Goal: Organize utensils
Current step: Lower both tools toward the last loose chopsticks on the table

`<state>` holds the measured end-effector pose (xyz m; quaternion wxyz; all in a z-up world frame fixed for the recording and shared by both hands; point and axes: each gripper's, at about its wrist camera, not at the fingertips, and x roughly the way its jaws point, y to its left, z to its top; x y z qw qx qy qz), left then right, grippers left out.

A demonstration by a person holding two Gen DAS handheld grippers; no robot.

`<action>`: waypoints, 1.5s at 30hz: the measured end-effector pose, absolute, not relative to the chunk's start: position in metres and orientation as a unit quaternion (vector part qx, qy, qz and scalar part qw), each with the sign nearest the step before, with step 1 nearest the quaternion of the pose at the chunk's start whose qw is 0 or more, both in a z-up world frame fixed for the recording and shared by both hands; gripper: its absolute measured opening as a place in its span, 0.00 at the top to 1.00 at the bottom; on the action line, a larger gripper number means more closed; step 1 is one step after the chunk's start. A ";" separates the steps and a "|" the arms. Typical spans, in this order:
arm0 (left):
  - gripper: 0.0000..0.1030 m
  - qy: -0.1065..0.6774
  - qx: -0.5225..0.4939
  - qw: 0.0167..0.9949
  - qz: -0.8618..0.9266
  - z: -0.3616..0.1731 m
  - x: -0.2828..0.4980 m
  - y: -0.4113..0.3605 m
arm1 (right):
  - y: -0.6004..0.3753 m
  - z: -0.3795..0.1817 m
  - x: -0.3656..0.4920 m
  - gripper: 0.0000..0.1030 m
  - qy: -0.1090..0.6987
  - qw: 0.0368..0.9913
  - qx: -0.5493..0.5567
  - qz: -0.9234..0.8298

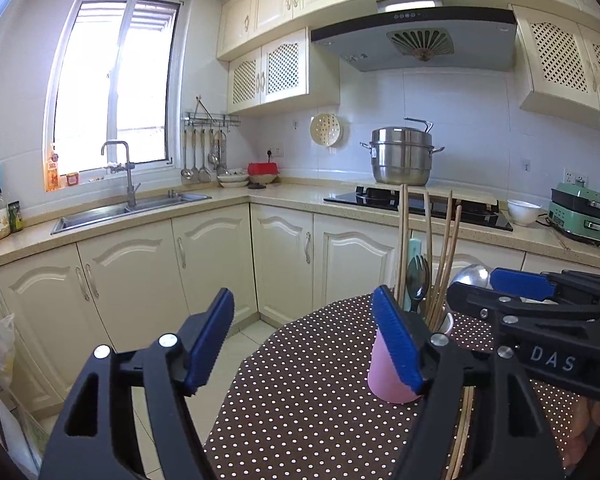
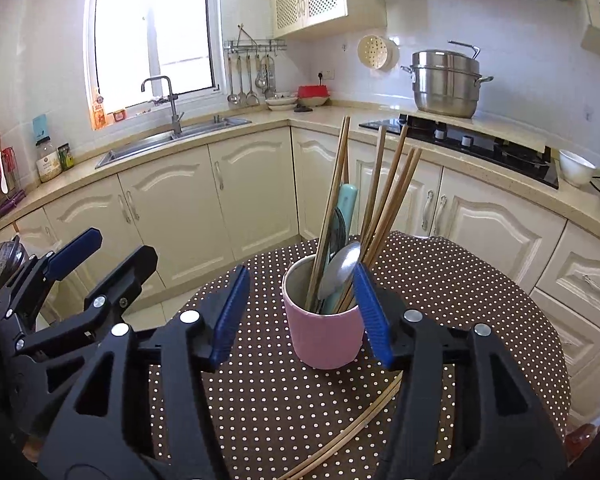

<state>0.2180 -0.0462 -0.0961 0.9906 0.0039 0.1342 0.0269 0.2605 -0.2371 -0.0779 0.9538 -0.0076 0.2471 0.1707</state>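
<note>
A pink cup (image 2: 324,336) stands upright on the brown polka-dot table (image 2: 260,392). It holds several wooden chopsticks (image 2: 384,196), a metal spoon (image 2: 340,268) and a teal-handled utensil (image 2: 346,204). My right gripper (image 2: 302,316) is open, its blue pads on either side of the cup; the right pad sits close to the rim and the left pad stands apart. My left gripper (image 1: 306,344) is open and empty to the left of the cup (image 1: 384,376), whose side its right finger partly hides. A pair of loose chopsticks (image 2: 360,420) lies on the table under my right gripper.
The table's far edge drops to the tiled floor (image 1: 244,336) in front of cream cabinets (image 1: 212,256). Behind them run a counter with a sink (image 1: 132,208), a black hob (image 1: 420,204) bearing a steel pot (image 1: 402,156), and a white bowl (image 1: 523,211).
</note>
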 end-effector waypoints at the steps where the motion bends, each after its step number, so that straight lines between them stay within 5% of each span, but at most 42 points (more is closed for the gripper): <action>1: 0.30 0.128 0.005 0.991 0.030 -0.094 0.212 -0.046 | -0.238 -0.076 0.258 0.42 0.244 0.955 -0.007 0.170; 27: 0.21 0.100 0.040 0.994 0.008 -0.079 0.135 -0.094 | -0.298 -0.070 0.146 0.26 0.143 0.982 0.045 0.117; 45: 0.19 0.403 0.095 0.893 -0.176 -0.194 0.250 -0.156 | -0.374 -0.168 0.175 0.23 0.258 0.958 0.119 0.034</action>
